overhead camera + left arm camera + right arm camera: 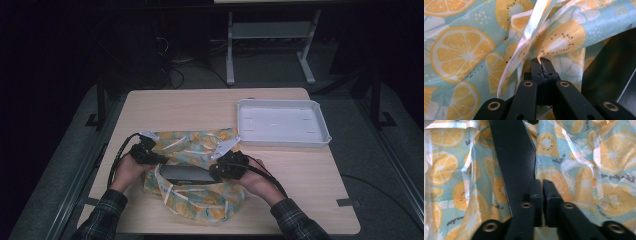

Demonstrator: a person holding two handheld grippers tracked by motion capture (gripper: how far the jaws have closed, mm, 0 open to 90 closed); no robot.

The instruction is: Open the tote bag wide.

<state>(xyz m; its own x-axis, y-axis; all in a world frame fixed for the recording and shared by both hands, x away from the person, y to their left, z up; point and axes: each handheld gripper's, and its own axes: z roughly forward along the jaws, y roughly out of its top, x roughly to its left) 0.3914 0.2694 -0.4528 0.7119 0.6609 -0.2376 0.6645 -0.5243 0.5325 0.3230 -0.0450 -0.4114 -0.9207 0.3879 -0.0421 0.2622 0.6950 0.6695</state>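
High view: a fruit-print bag (197, 170) lies on the near half of the table (200, 107), with a flat dark case (186, 174) lying in its open mouth. My left gripper (150, 155) sits at the bag's left edge and my right gripper (220, 171) at the right end of the case. A white tray (281, 122) stands at the far right, apart from the bag.

Left gripper view: my jaws are clamped on a pinch of the bag's fabric (541, 60), which bunches upward from the tips.

Right gripper view: my jaws are pressed together. The case (512, 157) runs just beside them on the left. I cannot tell whether any fabric is caught between them.
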